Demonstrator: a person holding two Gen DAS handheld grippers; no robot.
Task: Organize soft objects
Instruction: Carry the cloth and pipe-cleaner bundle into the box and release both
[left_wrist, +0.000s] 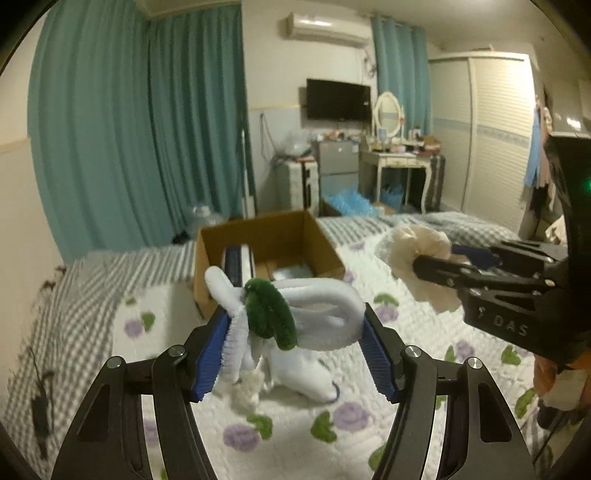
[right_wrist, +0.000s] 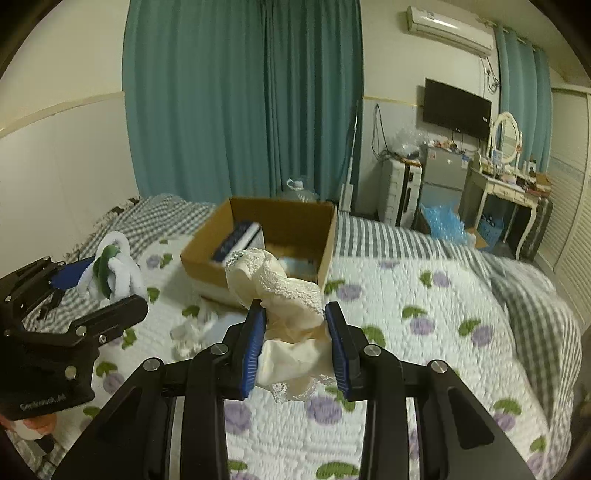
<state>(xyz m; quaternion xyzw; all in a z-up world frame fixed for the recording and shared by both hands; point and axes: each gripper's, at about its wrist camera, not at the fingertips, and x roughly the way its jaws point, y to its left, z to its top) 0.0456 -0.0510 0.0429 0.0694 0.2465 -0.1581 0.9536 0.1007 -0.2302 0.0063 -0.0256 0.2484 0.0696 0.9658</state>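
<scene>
My left gripper (left_wrist: 293, 314) is shut on a white and green fuzzy toy (left_wrist: 280, 314) and holds it above the bed, just short of an open cardboard box (left_wrist: 210, 266). It also shows in the right wrist view (right_wrist: 110, 269). My right gripper (right_wrist: 295, 314) is shut on a cream lace garment (right_wrist: 291, 291), held in the air near the box (right_wrist: 328, 243). The garment also shows in the left wrist view (left_wrist: 417, 254). A white soft item (left_wrist: 299, 373) lies on the floral quilt (left_wrist: 295, 443) under the left gripper.
The box holds a dark blue and white item (right_wrist: 238, 236) and something pale blue (right_wrist: 299, 264). A small white scrap (right_wrist: 190, 332) lies on the quilt (right_wrist: 424, 332). Teal curtains, a suitcase, a dressing table and a wardrobe stand beyond the bed.
</scene>
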